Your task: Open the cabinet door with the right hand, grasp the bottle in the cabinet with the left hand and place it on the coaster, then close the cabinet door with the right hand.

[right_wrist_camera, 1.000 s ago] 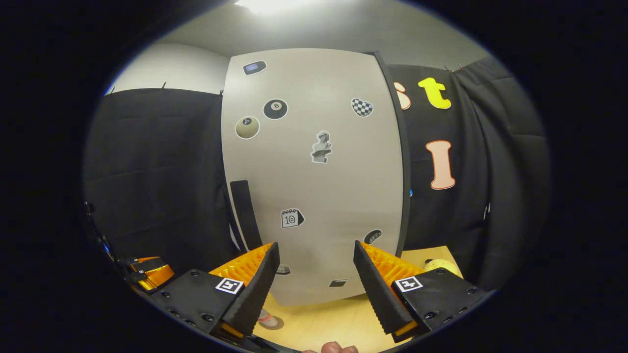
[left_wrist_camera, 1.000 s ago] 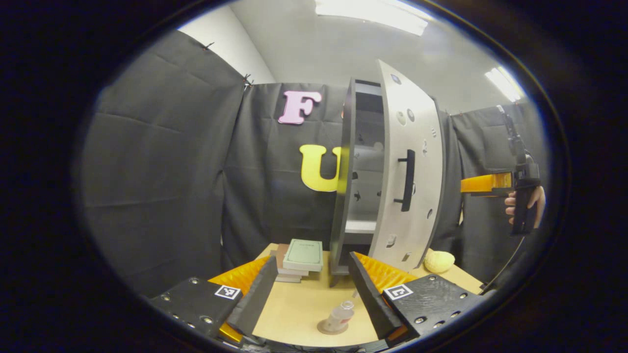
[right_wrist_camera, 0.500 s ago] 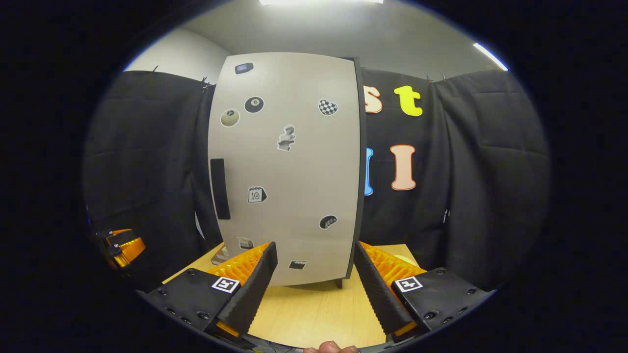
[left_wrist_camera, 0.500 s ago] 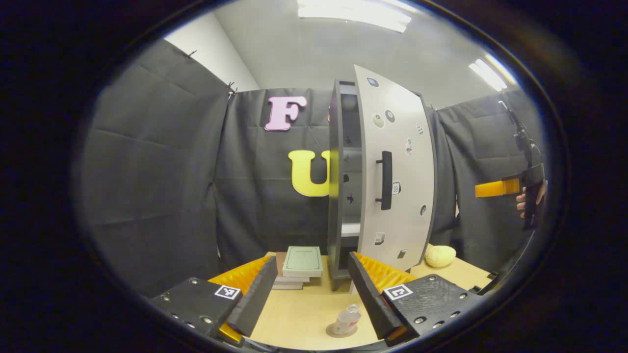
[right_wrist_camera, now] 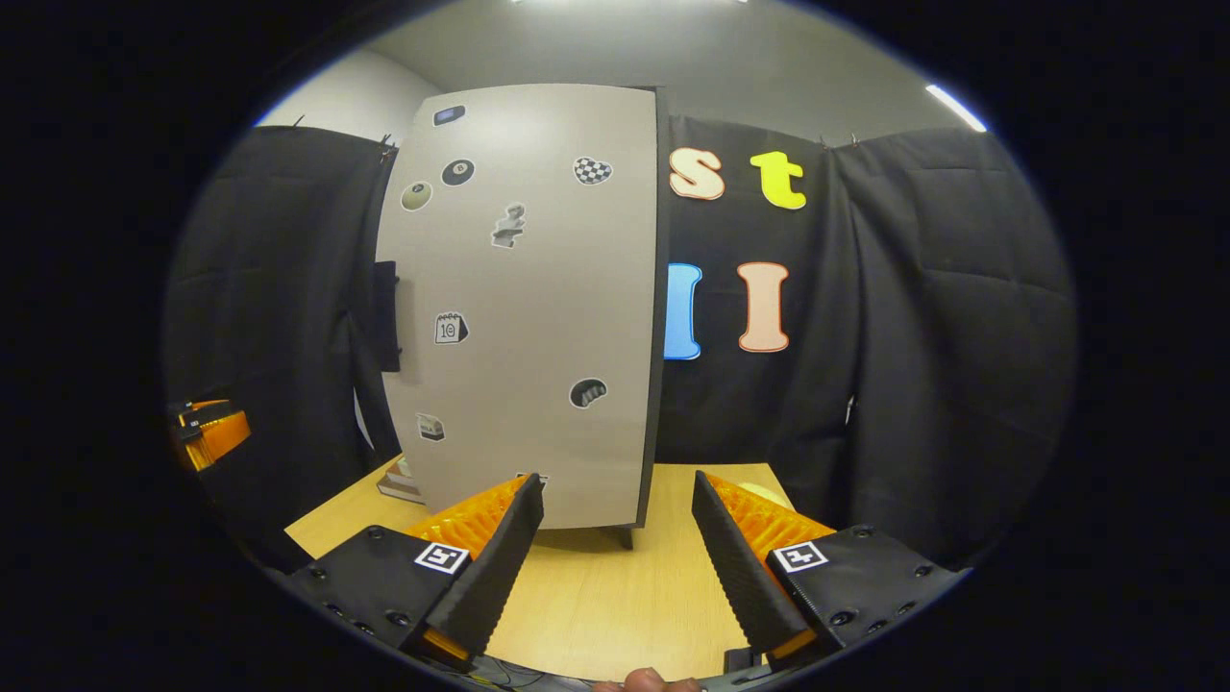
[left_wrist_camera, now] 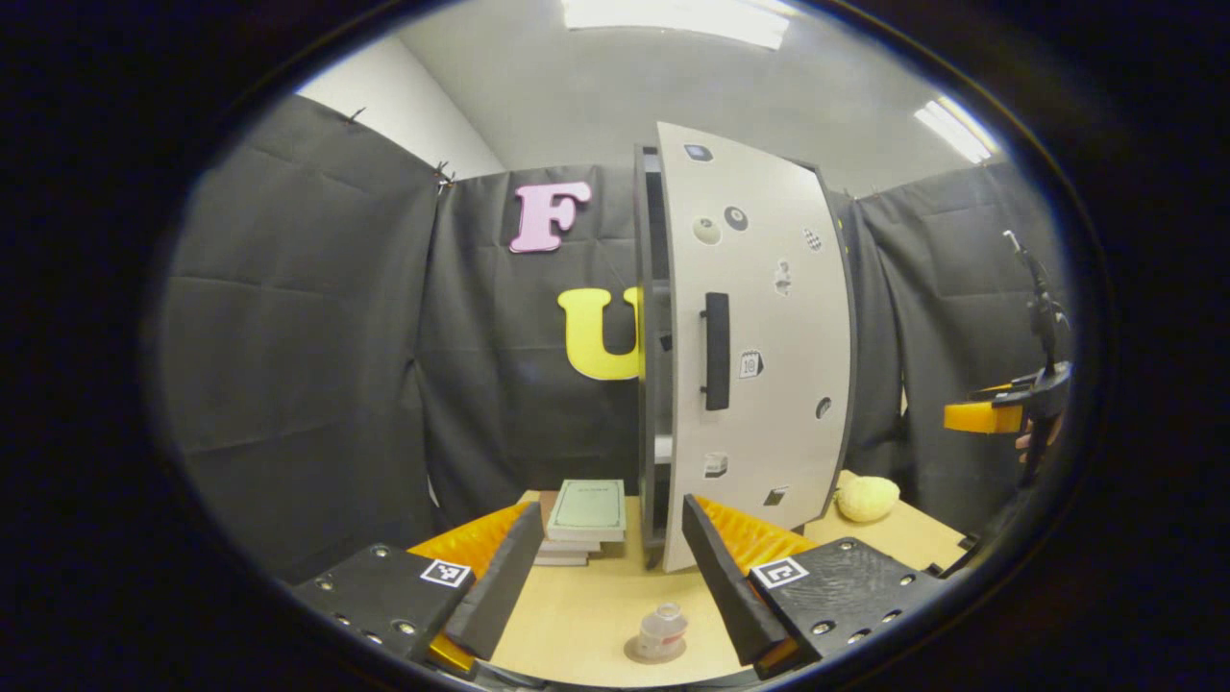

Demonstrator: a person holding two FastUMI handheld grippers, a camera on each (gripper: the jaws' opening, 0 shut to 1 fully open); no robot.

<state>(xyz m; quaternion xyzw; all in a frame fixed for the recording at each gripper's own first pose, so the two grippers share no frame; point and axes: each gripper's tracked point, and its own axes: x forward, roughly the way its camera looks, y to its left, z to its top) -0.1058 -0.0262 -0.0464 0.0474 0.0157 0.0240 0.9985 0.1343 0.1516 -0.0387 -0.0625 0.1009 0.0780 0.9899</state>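
Clear small bottle (left_wrist_camera: 661, 630) upright on round coaster (left_wrist_camera: 636, 653), both tongs parted, empty.

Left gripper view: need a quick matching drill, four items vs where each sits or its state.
Items:
1. bottle
2. cabinet door
3. books
4. yellow object

Places or states:
A. stacked left of the cabinet
B. on the table right of the cabinet
C. upright on the coaster
D. slightly ajar

Pairs: 1-C, 2-D, 3-A, 4-B

Black-draped booth (left_wrist_camera: 288, 317), ceiling lights (left_wrist_camera: 673, 14)
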